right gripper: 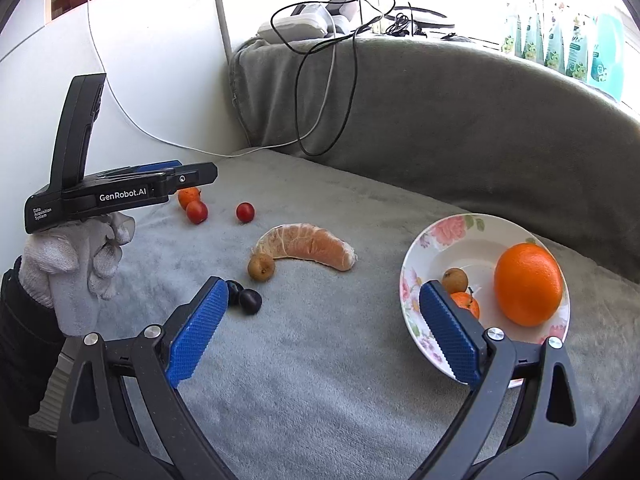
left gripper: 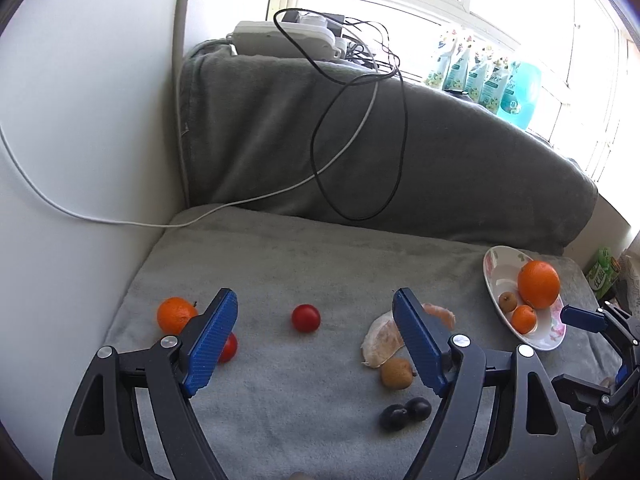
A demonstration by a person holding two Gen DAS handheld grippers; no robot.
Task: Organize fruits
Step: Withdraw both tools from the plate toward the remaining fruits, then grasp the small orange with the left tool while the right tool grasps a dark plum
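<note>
Left gripper (left gripper: 316,340) agape, empty, above tomato (left gripper: 306,318) near cushion's (left gripper: 280,400) left edge. Right gripper (right gripper: 320,332) agape, empty, beside plate (right gripper: 412,276) holding orange (right gripper: 528,284).

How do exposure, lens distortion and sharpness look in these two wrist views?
Left wrist view: window blown out white, sofa back bowed by the fisheye, dark vignette in the corners, fruit such as the red tomato sharp. Right wrist view: same glare top right, plate and big orange evenly lit, no motion blur.
</note>
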